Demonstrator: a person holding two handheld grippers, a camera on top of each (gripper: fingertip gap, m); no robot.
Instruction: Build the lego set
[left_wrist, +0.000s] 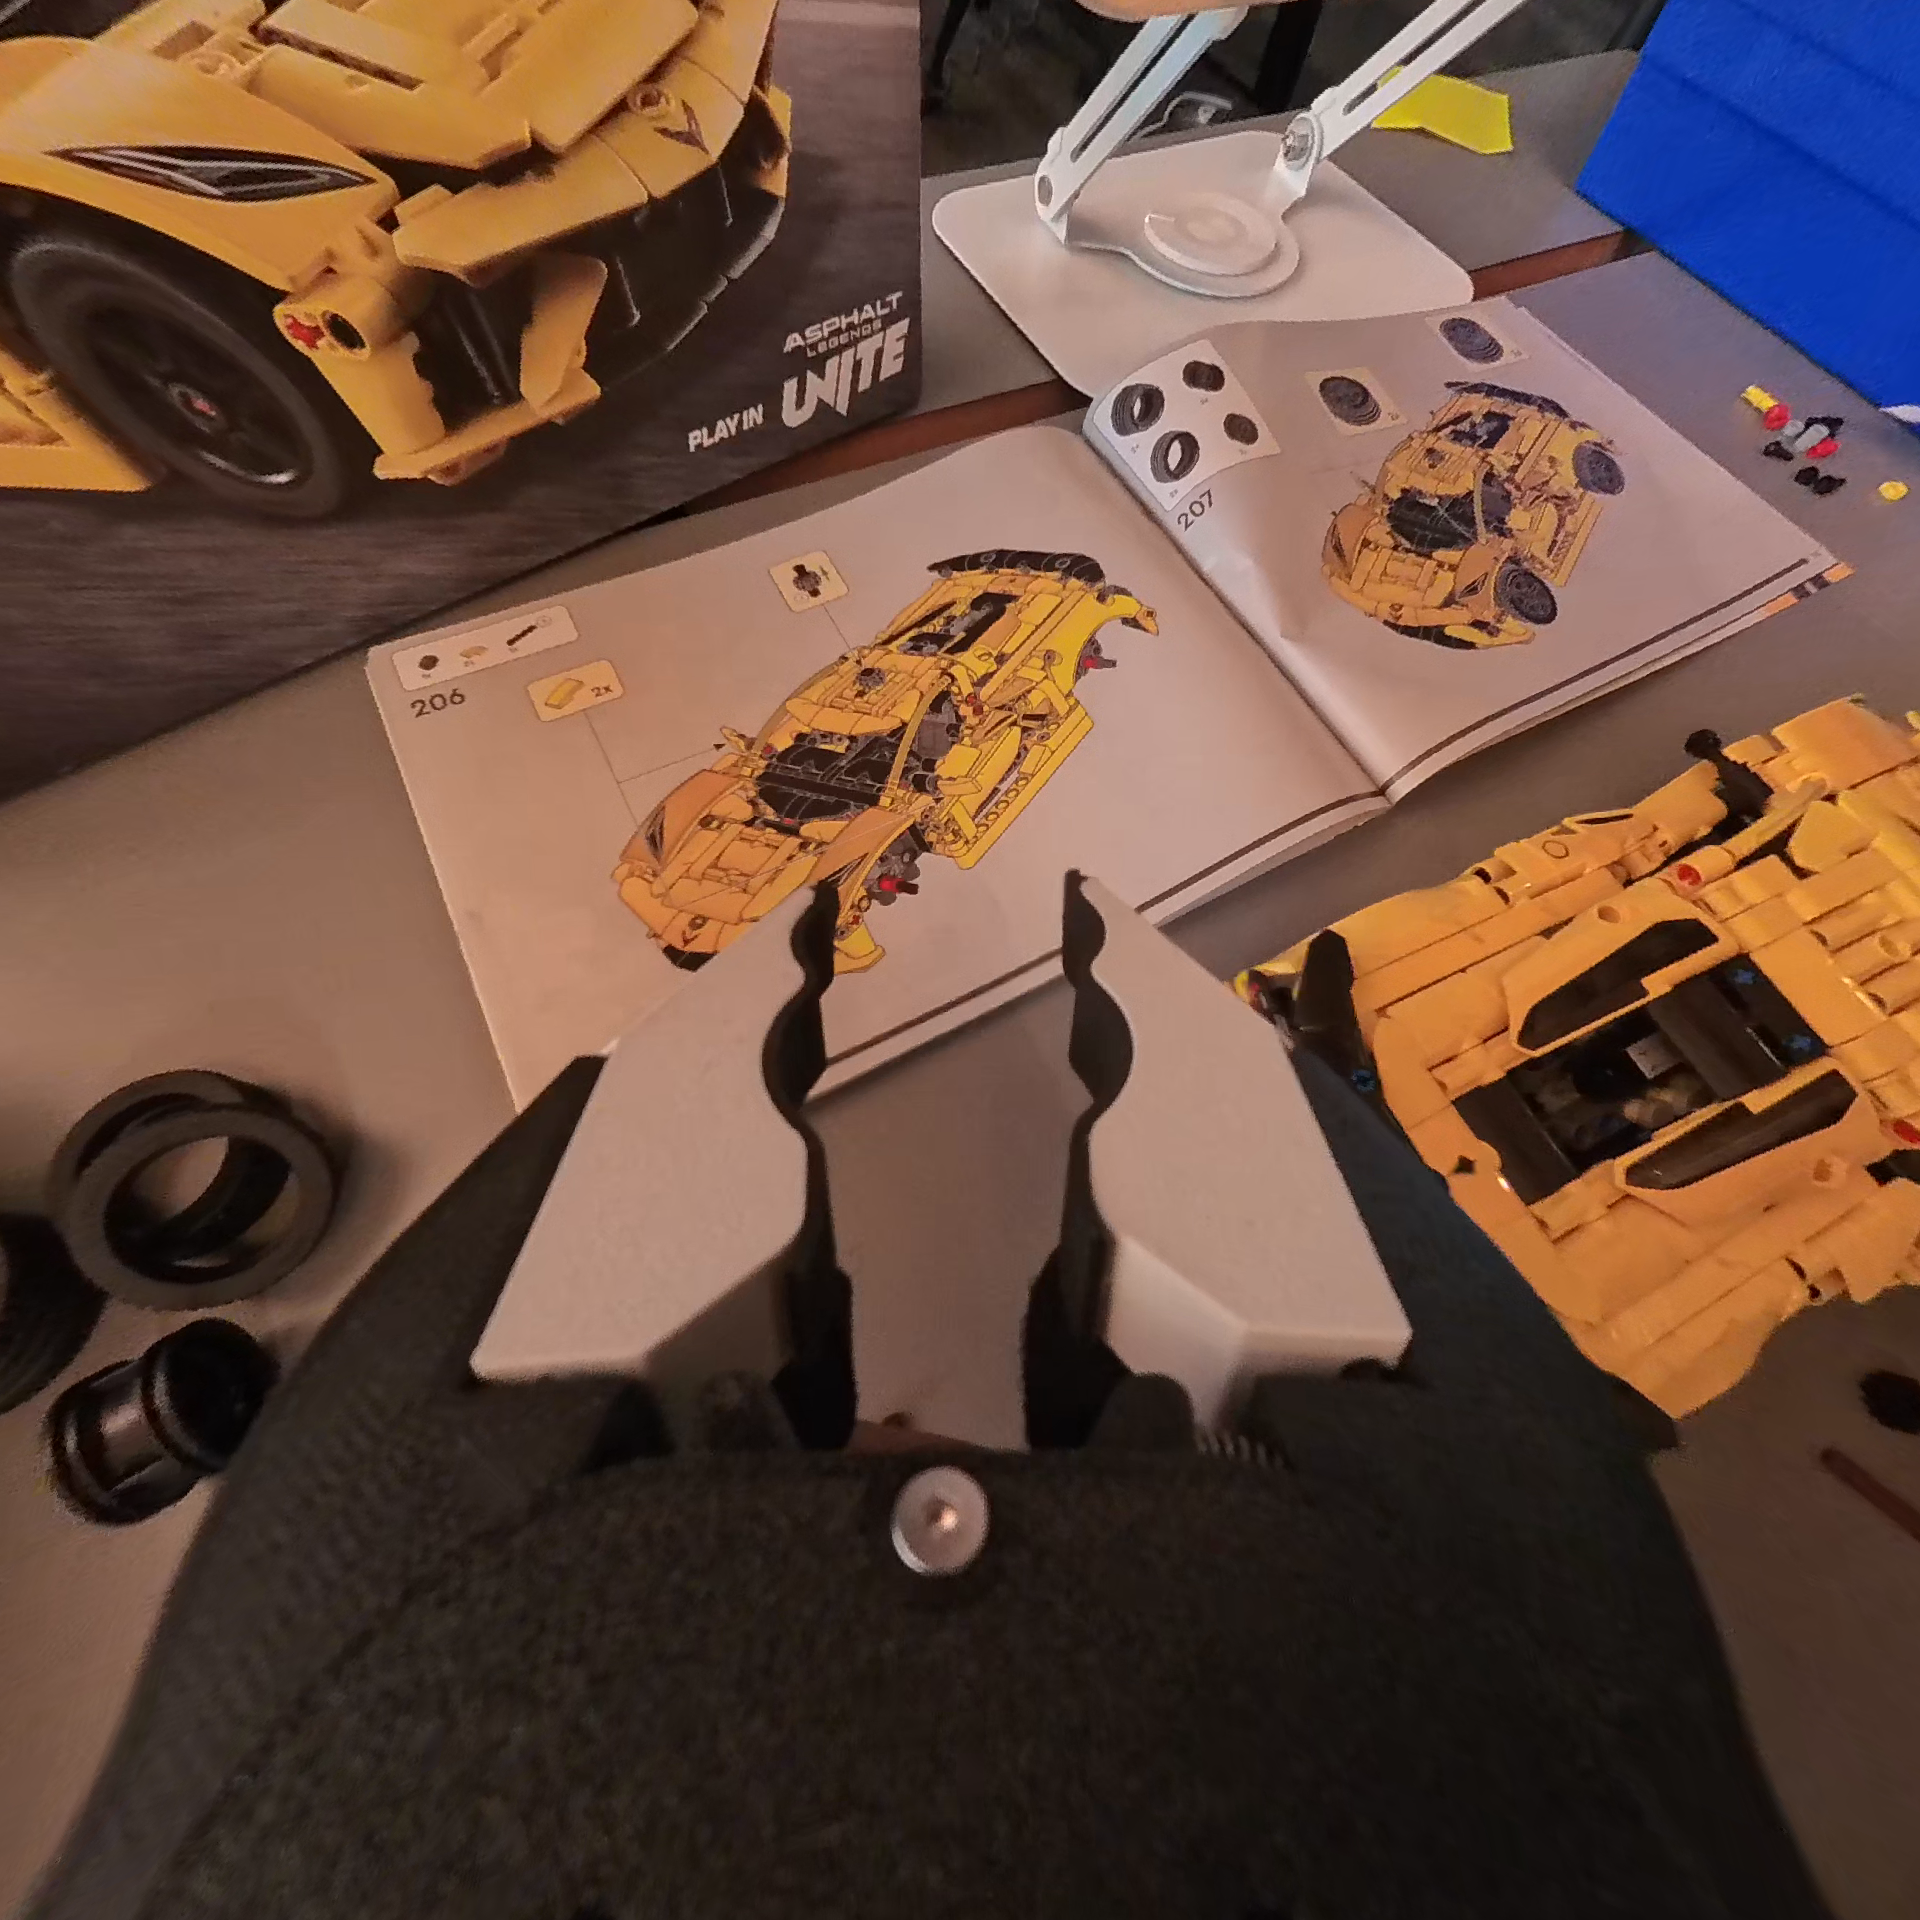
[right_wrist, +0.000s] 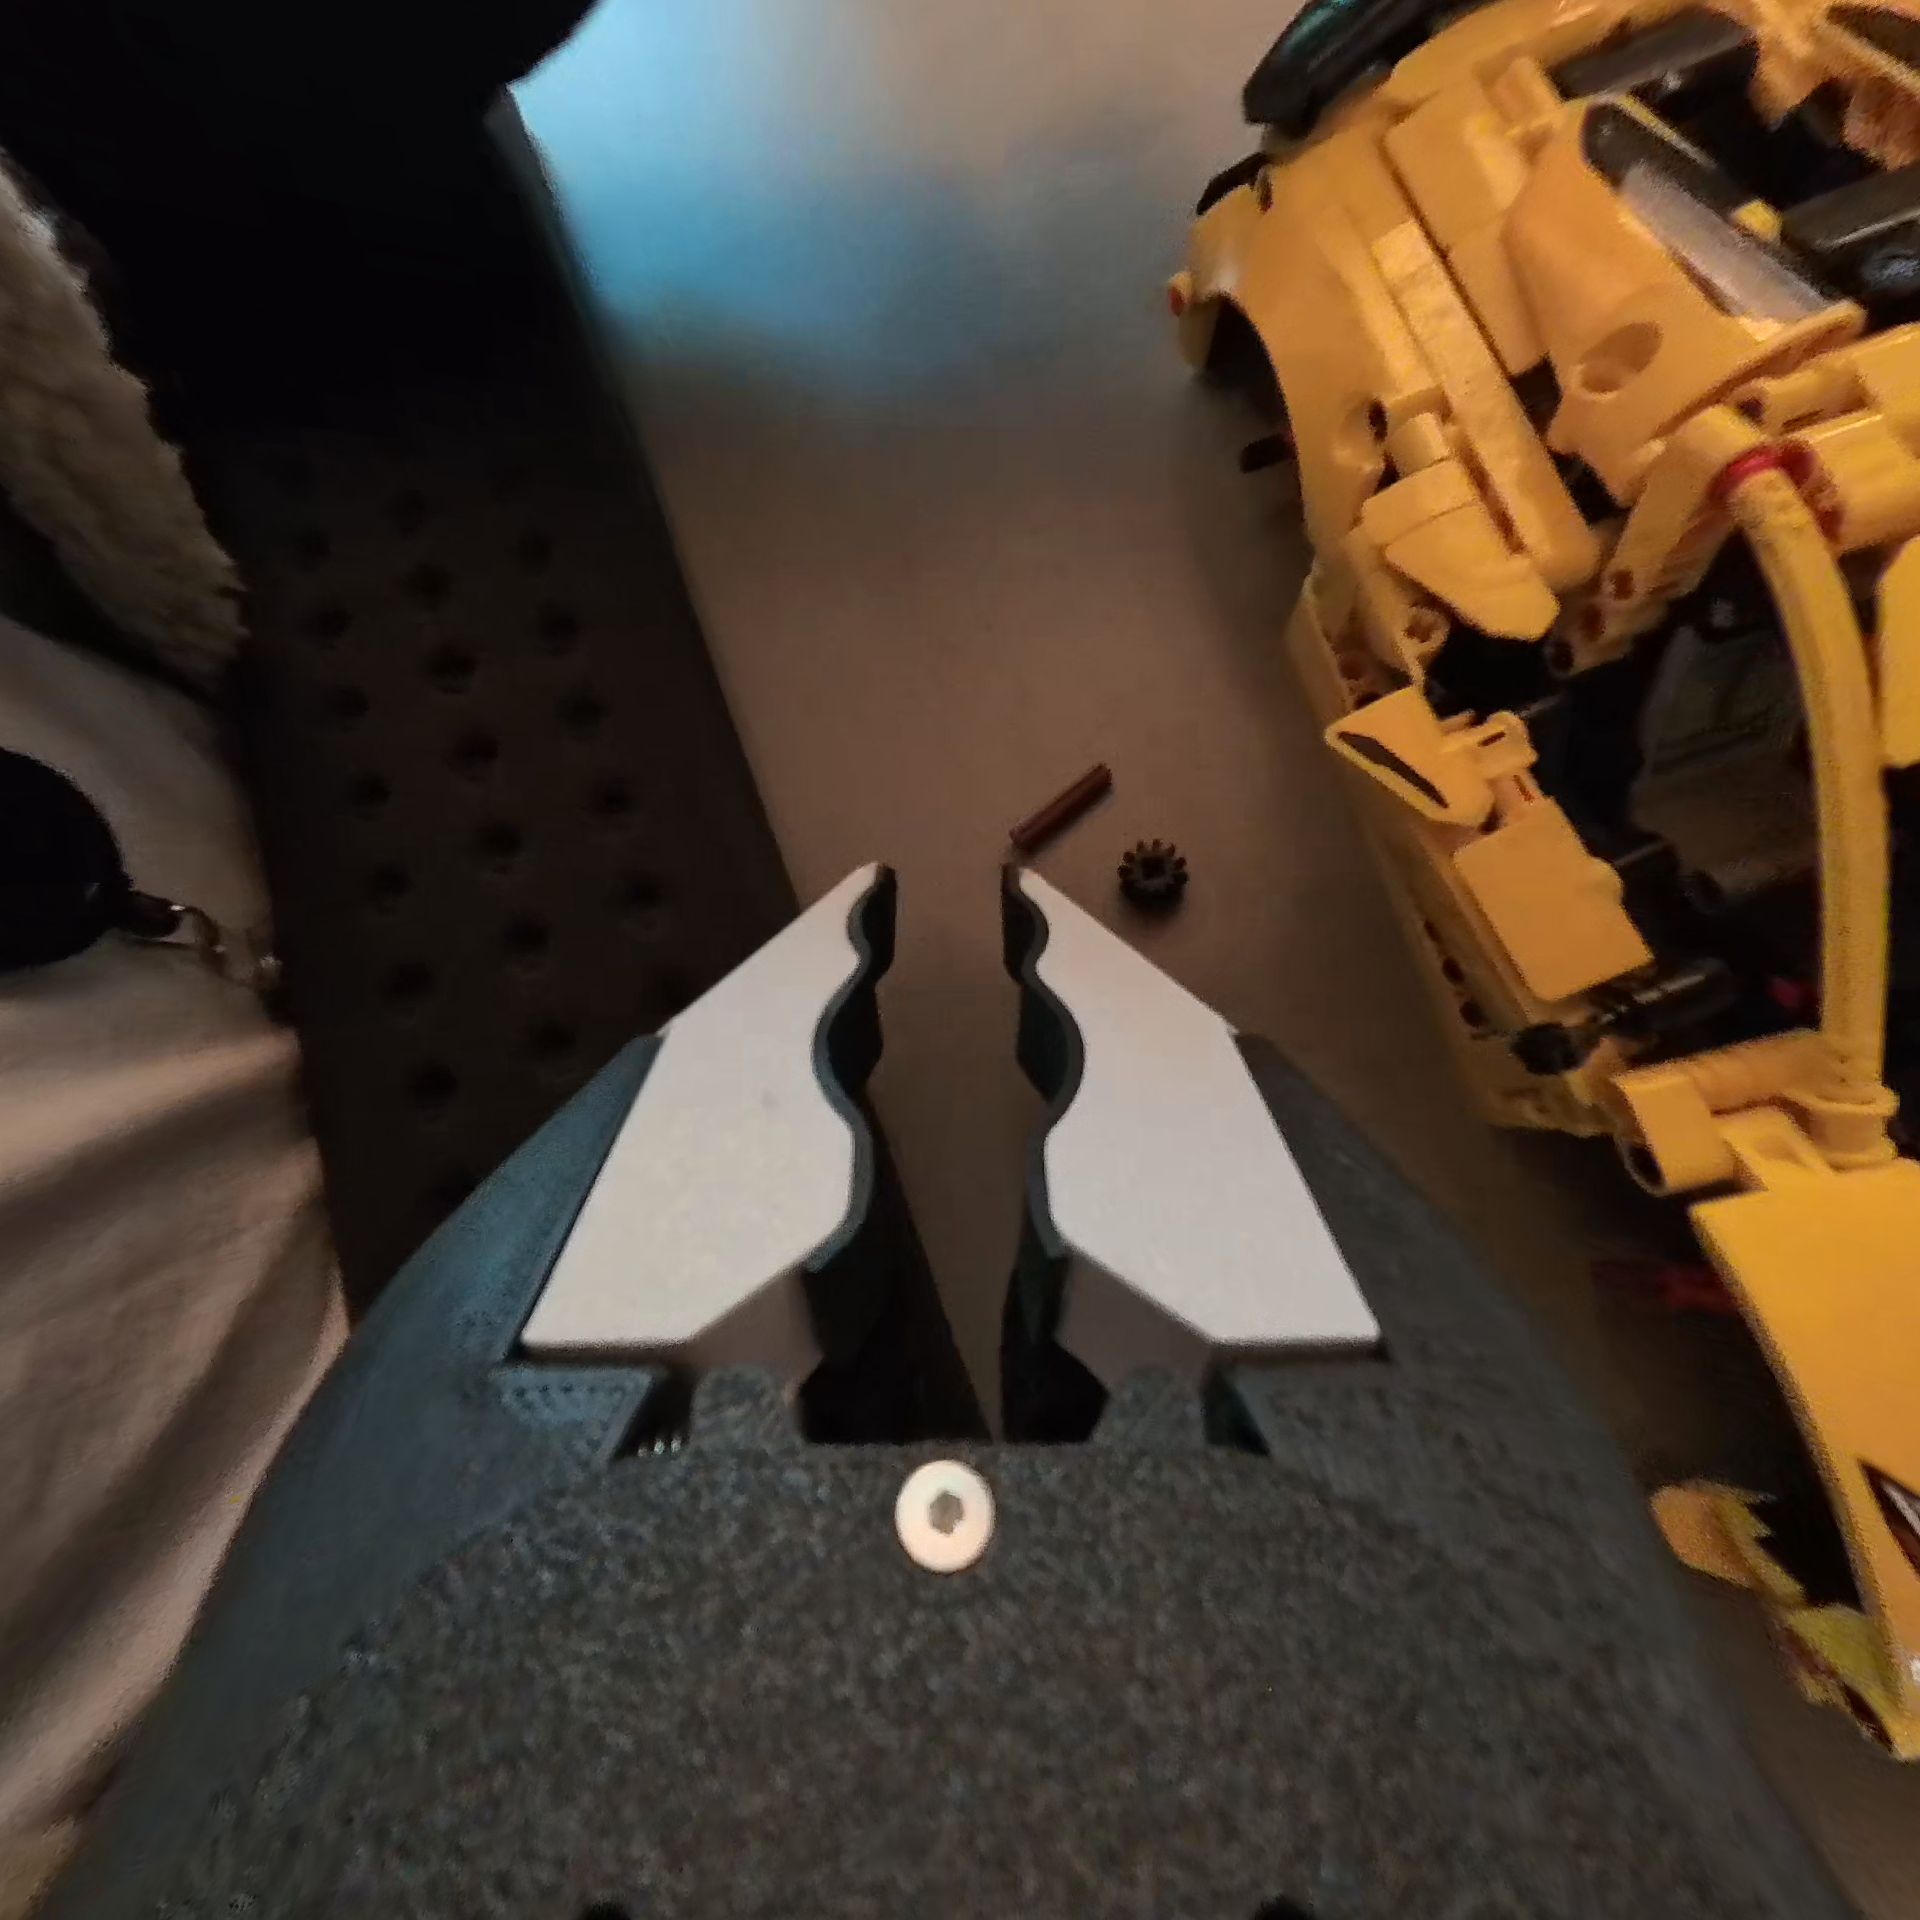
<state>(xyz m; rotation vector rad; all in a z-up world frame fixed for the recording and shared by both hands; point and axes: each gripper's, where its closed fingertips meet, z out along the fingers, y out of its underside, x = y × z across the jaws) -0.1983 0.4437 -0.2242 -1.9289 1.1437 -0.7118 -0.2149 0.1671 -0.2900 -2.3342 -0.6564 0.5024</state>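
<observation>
The yellow lego car (left_wrist: 1621, 1049) lies on the grey table, right of my left gripper (left_wrist: 951, 894), which is open and empty above the near edge of the open instruction booklet (left_wrist: 987, 686). Black tyres (left_wrist: 197, 1184) and a black wheel rim (left_wrist: 156, 1413) lie to its left. In the right wrist view the car (right_wrist: 1538, 665) fills the right side. My right gripper (right_wrist: 945, 878) is open and empty, low over the table. A brown axle (right_wrist: 1060, 805) lies just past its right fingertip, and a small black gear (right_wrist: 1146, 873) lies beside it.
The set's box (left_wrist: 416, 291) stands at the back left. A white stand (left_wrist: 1195, 239) and a blue bin (left_wrist: 1766, 177) sit behind the booklet. Several small loose parts (left_wrist: 1797, 447) lie at the far right. A dark perforated panel (right_wrist: 447, 727) runs along the table's left edge. Spacing between my two grippers at the tips: around 30 cm. The black wheel rim (left_wrist: 156, 1413) lies around 15 cm away from my left fingertips.
</observation>
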